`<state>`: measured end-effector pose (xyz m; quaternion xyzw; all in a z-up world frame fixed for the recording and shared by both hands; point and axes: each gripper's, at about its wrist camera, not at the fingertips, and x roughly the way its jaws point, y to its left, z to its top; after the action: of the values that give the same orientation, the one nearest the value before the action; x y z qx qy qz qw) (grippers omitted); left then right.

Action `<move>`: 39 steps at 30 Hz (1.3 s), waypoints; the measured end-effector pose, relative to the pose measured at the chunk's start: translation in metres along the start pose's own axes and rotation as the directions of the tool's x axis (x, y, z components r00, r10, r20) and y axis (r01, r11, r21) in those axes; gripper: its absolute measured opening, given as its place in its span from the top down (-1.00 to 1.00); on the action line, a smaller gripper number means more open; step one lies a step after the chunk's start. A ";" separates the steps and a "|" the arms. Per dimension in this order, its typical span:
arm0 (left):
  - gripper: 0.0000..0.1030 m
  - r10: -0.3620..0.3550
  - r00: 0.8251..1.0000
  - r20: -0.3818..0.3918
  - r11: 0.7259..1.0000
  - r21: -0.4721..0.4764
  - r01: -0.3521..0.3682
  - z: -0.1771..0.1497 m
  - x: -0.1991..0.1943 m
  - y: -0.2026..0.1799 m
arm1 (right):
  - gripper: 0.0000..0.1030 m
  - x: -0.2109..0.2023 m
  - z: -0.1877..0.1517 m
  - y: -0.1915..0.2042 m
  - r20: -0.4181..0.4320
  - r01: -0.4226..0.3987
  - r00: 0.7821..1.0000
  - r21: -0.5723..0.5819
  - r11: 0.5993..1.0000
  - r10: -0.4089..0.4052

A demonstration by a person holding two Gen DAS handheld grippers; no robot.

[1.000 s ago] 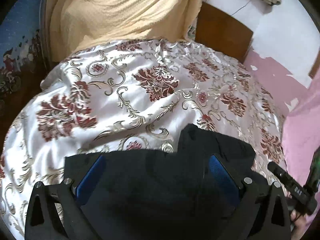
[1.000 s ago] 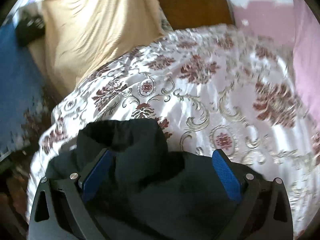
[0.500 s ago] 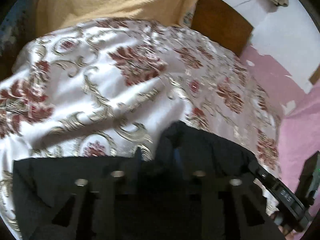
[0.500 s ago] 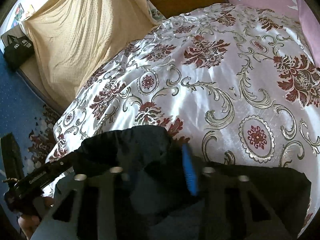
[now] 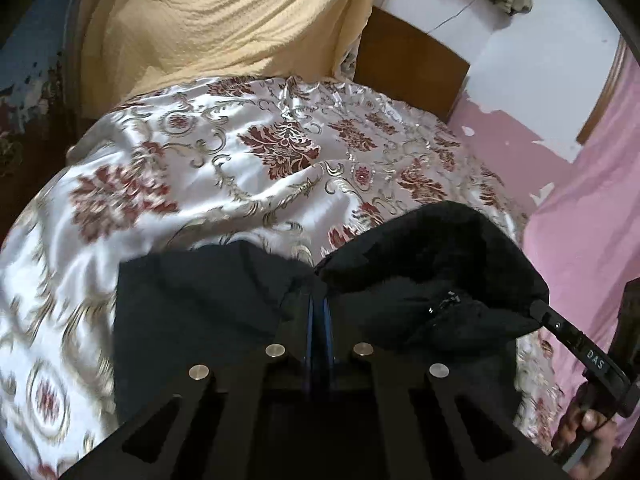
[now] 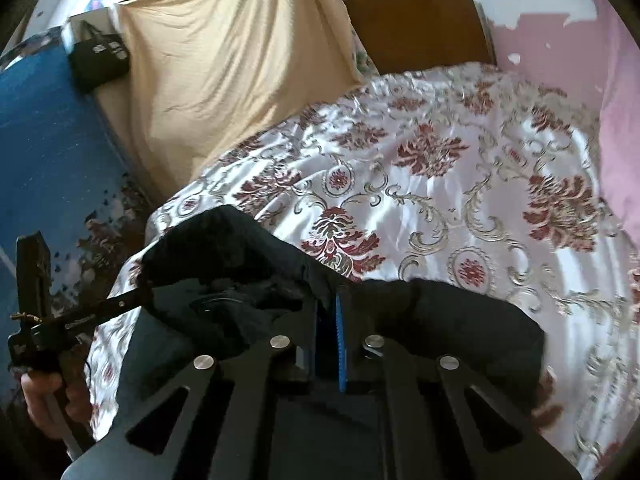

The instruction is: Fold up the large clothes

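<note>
Black jacket (image 5: 192,304) edge | both tongs (image 5: 318,304) (image 6: 334,304) clamped on it | satin bedspread (image 5: 248,184) bare beyond

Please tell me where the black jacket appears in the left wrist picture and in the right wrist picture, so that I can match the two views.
Left wrist view: the black jacket fills the lower middle, its bulk lying right of centre.
Right wrist view: the black jacket fills the lower middle, its bulk lying left of centre.
Shared landmark: the brown headboard at the top, behind the floral bedspread.

bedspread (image 5: 248,184) — glossy satin | jacket (image 5: 192,312) — matt black cloth | headboard (image 6: 416,32) — smooth wood
</note>
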<state>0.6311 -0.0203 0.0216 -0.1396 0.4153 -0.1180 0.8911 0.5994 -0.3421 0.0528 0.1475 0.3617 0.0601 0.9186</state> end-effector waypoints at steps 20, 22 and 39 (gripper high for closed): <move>0.91 0.014 0.999 0.045 1.000 -0.025 -0.013 -0.132 -0.044 0.031 | 0.90 -0.078 -0.138 0.007 0.013 0.095 0.995 -0.142 0.985 -0.094; 0.91 0.032 0.999 0.038 0.999 -0.014 -0.031 -0.136 -0.029 0.034 | 0.91 -0.065 -0.141 -0.004 -0.004 0.087 0.996 -0.101 0.991 -0.088; 0.92 0.088 0.995 0.036 0.989 0.112 -0.092 -0.133 -0.003 0.028 | 0.85 -0.078 -0.079 0.021 0.076 -0.009 0.997 -0.102 0.995 0.017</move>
<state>0.5289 -0.0135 -0.0676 -0.0715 0.3998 -0.0991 0.9084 0.4885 -0.3216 0.0553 0.1054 0.3218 0.0787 0.9376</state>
